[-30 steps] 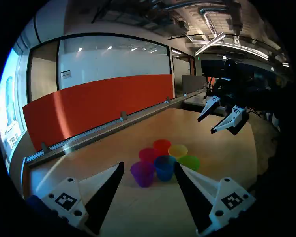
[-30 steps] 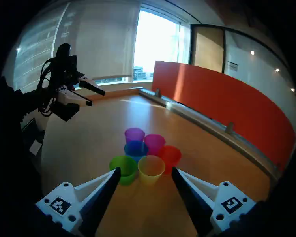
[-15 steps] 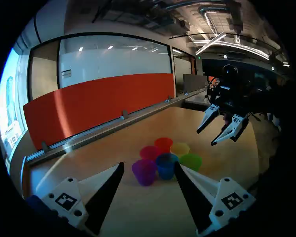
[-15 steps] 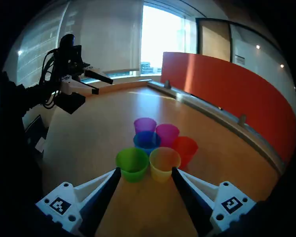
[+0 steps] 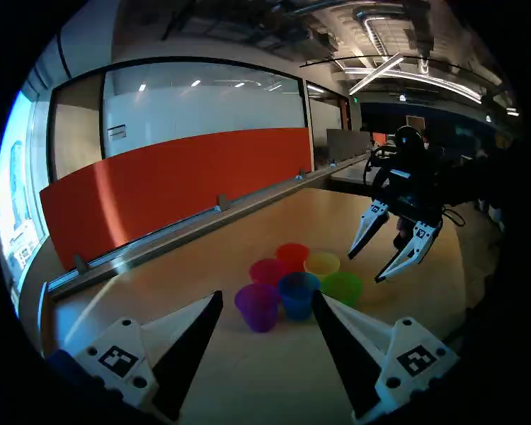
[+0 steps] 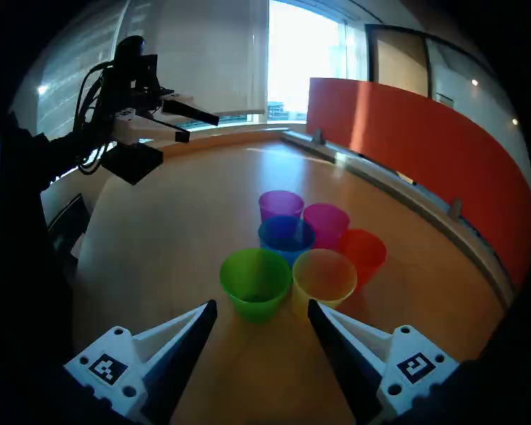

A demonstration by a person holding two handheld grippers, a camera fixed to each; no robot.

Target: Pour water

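Several small plastic cups stand bunched on the wooden table (image 5: 265,368): purple (image 5: 257,306), blue (image 5: 298,294), magenta (image 5: 267,271), red (image 5: 292,255), yellow (image 5: 322,264) and green (image 5: 342,287). My left gripper (image 5: 265,299) is open, its fingertips just short of the purple and blue cups. In the left gripper view my right gripper (image 5: 364,269) hangs open above the green cup, held by a dark-sleeved arm. From the right gripper (image 6: 260,306), also open, the green cup (image 6: 256,282) and yellow cup (image 6: 324,278) sit just ahead of the fingertips. The left gripper (image 6: 203,130) hovers beyond the cups.
An orange partition (image 5: 173,184) with a metal rail runs along the table's far edge. A bright window (image 6: 301,57) lies beyond the table's end. The table edge (image 6: 88,234) drops off to the left in the right gripper view.
My right gripper has come down and moved nearer the cups, so the green and yellow cups now loom larger before it. The left gripper has hardly moved.
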